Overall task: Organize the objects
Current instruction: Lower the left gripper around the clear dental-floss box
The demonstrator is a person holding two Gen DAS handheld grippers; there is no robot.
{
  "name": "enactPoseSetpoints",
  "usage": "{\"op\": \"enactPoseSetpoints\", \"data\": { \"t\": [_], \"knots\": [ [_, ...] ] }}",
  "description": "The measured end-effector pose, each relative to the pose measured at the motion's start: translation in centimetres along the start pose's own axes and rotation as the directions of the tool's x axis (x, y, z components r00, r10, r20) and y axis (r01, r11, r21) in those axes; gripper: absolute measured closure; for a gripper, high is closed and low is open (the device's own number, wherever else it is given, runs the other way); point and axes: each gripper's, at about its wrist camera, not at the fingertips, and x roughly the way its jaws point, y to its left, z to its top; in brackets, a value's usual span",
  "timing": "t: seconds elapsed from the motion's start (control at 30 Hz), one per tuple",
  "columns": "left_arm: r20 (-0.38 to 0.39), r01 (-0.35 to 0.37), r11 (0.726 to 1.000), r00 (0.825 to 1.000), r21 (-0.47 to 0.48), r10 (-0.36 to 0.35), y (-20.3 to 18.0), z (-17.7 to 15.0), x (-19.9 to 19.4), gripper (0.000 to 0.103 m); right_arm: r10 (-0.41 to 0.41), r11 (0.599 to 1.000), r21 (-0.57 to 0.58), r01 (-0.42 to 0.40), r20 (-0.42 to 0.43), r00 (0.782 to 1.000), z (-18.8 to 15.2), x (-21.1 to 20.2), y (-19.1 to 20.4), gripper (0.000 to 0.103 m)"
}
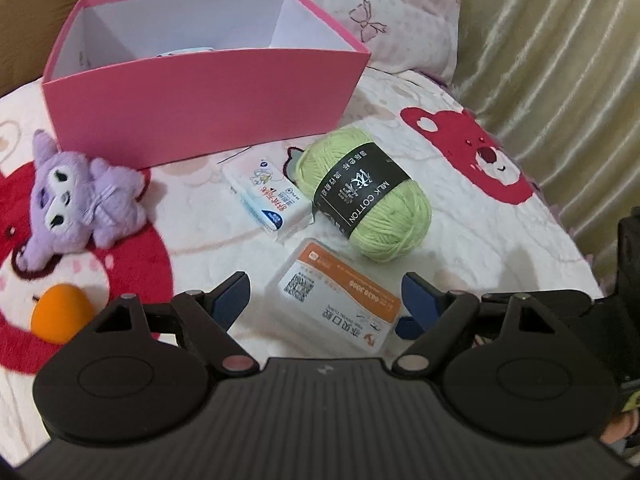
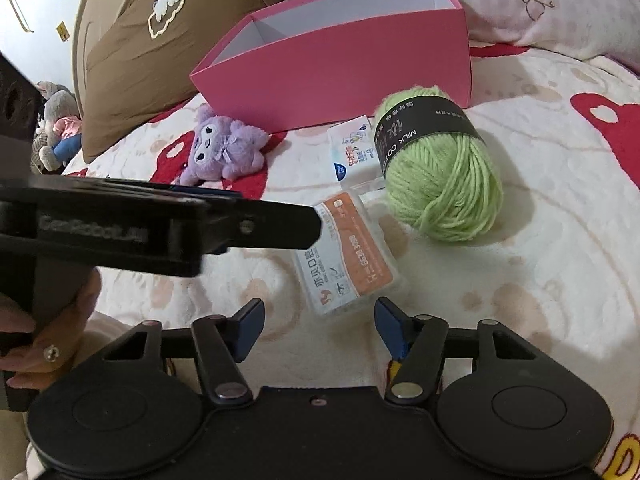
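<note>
My left gripper hangs with fingers spread wide around the near orange-and-white case, lined up to pinch it. My right gripper, also spread and empty, waits just nearer. The pink box stands open at the far side, ready for it.

This is a bedroom in a home: a soft blanket with red bears, pillows and a curtain.
</note>
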Motion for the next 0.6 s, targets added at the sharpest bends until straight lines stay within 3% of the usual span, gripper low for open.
{"op": "enactPoseSetpoints", "data": {
  "t": [0.07, 0.17, 0.43, 0.6],
  "knots": [
    [-0.014, 0.005, 1.000, 1.000, -0.010, -0.005, 0.2, -0.2, 0.8, 0.026, -0.005, 1.000, 0.006, 0.005, -0.008, 1.000, 0.0, 0.2, -0.1, 0.045],
    [-0.066, 0.031, 0.994, 0.997, -0.107, -0.038, 1.2, -1.1, 2.6, 0.026, -0.025, 1.000, 0.009, 0.025, -0.021, 0.999, 0.1, 0.5, 0.0, 0.050],
    [-0.019, 0.010, 0.996, 1.000, -0.091, -0.012, 1.4, -1.0, 2.8, 0.029, -0.050, 0.998, 0.042, 0.051, -0.030, 0.998, 0.1, 0.9, -0.6, 0.050],
    [-0.029, 0.003, 0.998, 1.000, -0.055, -0.004, 1.1, -0.6, 2.9, 0.048, -0.043, 0.998, 0.035, 0.044, -0.037, 0.998, 0.2, 0.9, -0.6, 0.049]
  ]
}}
